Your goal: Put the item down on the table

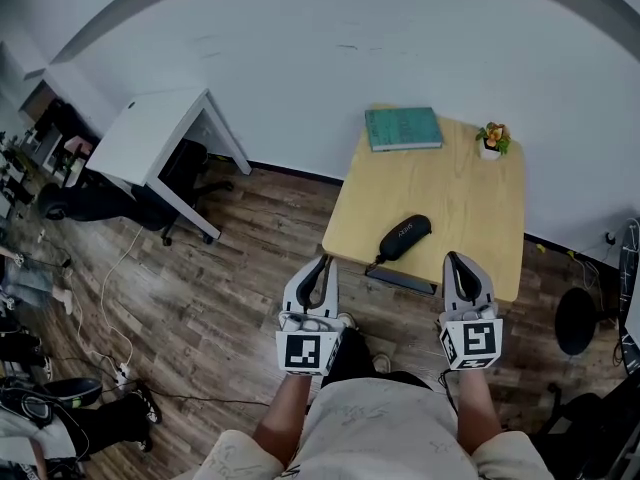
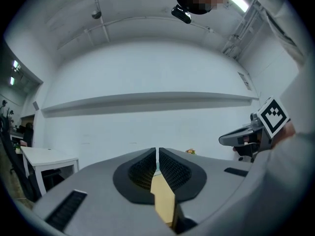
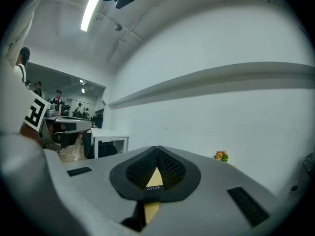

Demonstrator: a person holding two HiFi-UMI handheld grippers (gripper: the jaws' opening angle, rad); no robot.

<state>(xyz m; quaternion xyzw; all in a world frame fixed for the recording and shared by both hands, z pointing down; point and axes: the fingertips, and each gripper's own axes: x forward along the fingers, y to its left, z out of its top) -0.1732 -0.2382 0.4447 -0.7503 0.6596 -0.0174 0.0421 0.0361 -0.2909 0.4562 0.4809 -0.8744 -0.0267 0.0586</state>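
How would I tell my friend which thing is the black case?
Find the wooden table by the white wall. Near its front edge lies the black case. It is dark, long and rounded, unlike the flat green book and tiny plant at the back.

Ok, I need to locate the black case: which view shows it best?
The head view: the black case lies in full on the wooden table, near its front edge. Neither gripper view shows it, only a sliver of tabletop.
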